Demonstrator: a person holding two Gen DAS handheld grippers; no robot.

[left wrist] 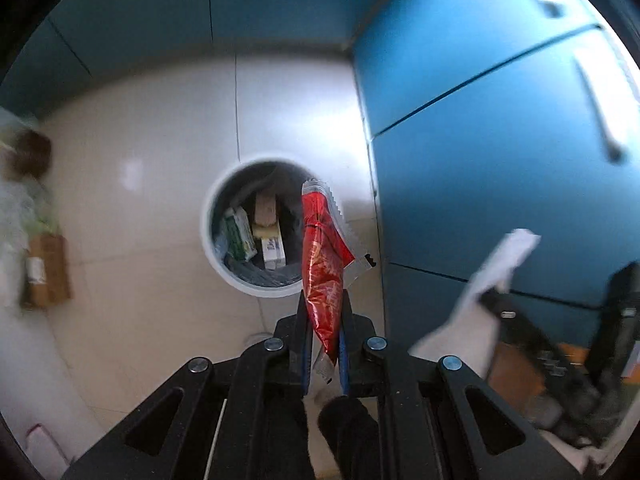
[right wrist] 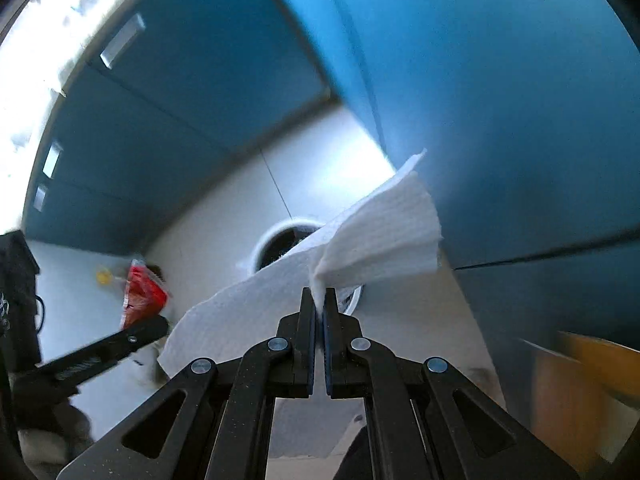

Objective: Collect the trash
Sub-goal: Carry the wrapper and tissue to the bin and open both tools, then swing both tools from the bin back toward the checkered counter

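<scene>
My left gripper (left wrist: 323, 300) is shut on a red snack wrapper (left wrist: 323, 264) and holds it above the right rim of a round white trash bin (left wrist: 208, 236) on the floor. The bin holds several small boxes. My right gripper (right wrist: 319, 294) is shut on a white paper towel (right wrist: 380, 236), which hangs in front of the same bin (right wrist: 264, 244). The right gripper and towel (left wrist: 492, 272) show at the right of the left wrist view. The left gripper with the red wrapper (right wrist: 142, 296) shows at the left of the right wrist view.
Blue cabinets (left wrist: 500, 140) stand right of the bin and along the back wall. The floor (left wrist: 160, 140) is pale tile. A brown cardboard box (left wrist: 48, 272) and blurred bags lie at the far left. A wooden surface (right wrist: 580, 392) sits at the lower right.
</scene>
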